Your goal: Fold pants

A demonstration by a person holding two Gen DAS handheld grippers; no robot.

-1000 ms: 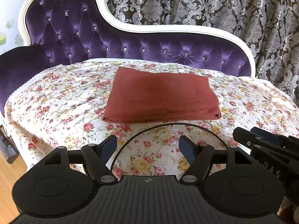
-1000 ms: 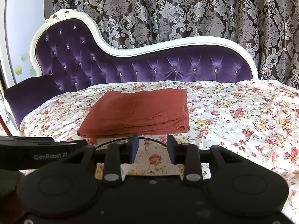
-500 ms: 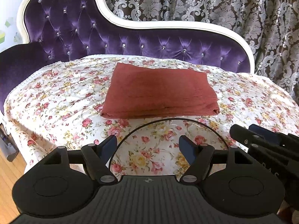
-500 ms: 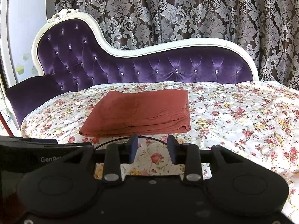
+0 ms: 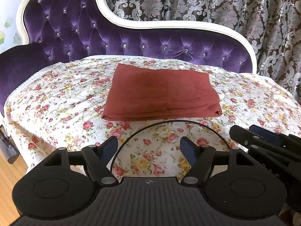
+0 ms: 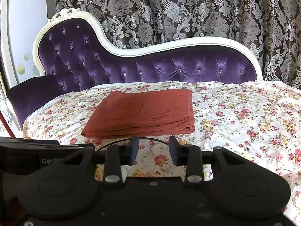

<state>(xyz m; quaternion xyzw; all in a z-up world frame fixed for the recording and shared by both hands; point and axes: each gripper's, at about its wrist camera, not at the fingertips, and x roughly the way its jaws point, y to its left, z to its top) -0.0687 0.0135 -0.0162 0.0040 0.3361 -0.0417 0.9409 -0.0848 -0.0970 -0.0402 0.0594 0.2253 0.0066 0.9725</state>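
The rust-red pants [image 5: 161,92] lie folded into a flat rectangle on the floral cover [image 5: 62,101] of the couch, also seen in the right wrist view [image 6: 143,111]. My left gripper [image 5: 149,147] is open and empty, held back from the near edge of the pants. My right gripper [image 6: 153,150] is open with a narrower gap, empty, and held a little short of the pants' near edge. The right gripper also shows at the right edge of the left wrist view [image 5: 263,139].
The purple tufted backrest [image 5: 131,43] with a white frame rises behind the cover. Patterned dark curtains [image 6: 188,13] hang behind it. Wooden floor [image 5: 7,179] shows at the lower left, below the couch's front edge. The left gripper's body [image 6: 28,156] sits at left.
Both grippers have pulled back slightly and lifted away from the folded pants. Their jaws have kept the same opening. The pants have not moved.
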